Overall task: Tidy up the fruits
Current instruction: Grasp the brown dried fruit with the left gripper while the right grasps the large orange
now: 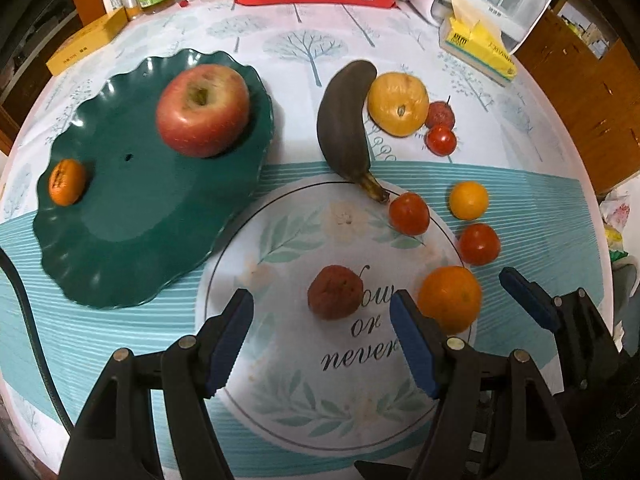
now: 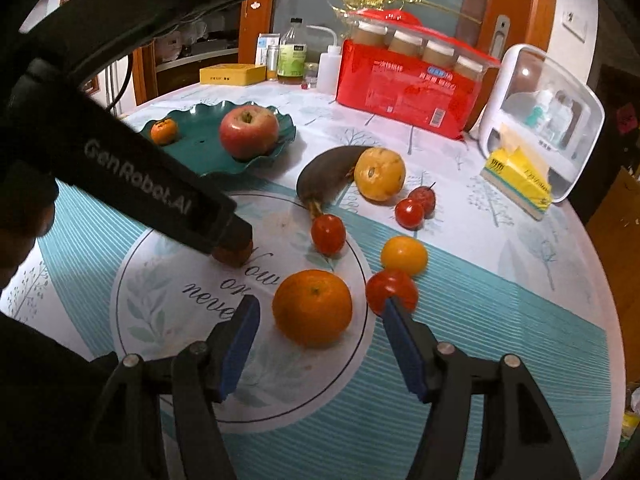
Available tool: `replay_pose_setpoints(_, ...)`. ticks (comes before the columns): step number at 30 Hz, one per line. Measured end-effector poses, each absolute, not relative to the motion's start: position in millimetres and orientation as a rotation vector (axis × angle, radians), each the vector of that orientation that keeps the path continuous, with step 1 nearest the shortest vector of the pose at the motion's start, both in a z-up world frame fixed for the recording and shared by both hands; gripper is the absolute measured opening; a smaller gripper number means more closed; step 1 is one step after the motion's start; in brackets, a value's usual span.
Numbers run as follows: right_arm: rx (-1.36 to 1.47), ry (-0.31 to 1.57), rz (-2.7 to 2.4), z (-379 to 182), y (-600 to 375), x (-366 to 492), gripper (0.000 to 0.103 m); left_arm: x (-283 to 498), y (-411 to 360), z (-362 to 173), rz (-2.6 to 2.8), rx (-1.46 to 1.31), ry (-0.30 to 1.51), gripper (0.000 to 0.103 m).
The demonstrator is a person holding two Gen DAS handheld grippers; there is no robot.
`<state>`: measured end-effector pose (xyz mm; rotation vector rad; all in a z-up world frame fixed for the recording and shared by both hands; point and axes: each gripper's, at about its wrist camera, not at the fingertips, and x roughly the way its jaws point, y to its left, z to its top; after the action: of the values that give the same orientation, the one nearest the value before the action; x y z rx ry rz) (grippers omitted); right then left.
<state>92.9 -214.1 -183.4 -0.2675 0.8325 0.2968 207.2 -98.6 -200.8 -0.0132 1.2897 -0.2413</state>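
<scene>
You've plated only the apple and a mandarin; the rest wait at three o'clock of the plate. Left gripper and right gripper gape, empty.

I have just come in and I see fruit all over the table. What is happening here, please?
A person holds two grippers and is sorting fruit onto the green plate, which already holds an apple and a small tangerine. The left gripper hovers over a wrinkled dark red fruit, jaws open. The right gripper lines up on the large orange, open too. The banana and tomatoes still lie on the cloth.
</scene>
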Motion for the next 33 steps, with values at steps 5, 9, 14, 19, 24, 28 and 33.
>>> replay_pose_setpoints(5, -0.246, 0.874, 0.326, -192.7, -218.0, 102.5, 0.064, 214.6, -103.4, -212.1, -0.246, -0.012, 1.308, 0.069)
replay_pose_setpoints(9, -0.227, 0.886, 0.357, -196.5, -219.0, 103.8, 0.064, 218.5, -106.0, -218.4, -0.248, -0.012, 1.320, 0.065)
replay_pose_setpoints(14, -0.218, 0.912, 0.387, -201.7, -218.1, 106.9, 0.055, 220.9, -113.2, -222.6, -0.263, 0.026, 1.315, 0.050)
replay_pose_setpoints(19, -0.212, 0.917, 0.400, -203.3, -217.9, 107.7, 0.047, 222.0, -121.8, -222.9, -0.274, 0.049, 1.310, 0.033)
replay_pose_setpoints(24, -0.214, 0.921, 0.400, -203.2, -217.6, 107.1, 0.046, 224.6, -126.6, -225.1, -0.290, 0.041, 1.312, 0.030)
replay_pose_setpoints(28, -0.212, 0.929, 0.410, -202.3, -217.0, 107.1, 0.046, 219.1, -123.8, -221.3, -0.295, 0.034, 1.302, 0.030)
replay_pose_setpoints(33, -0.202, 0.938, 0.425, -200.1, -214.6, 104.1, 0.046, 204.7, -113.2, -211.4, -0.293, 0.021, 1.279, 0.030)
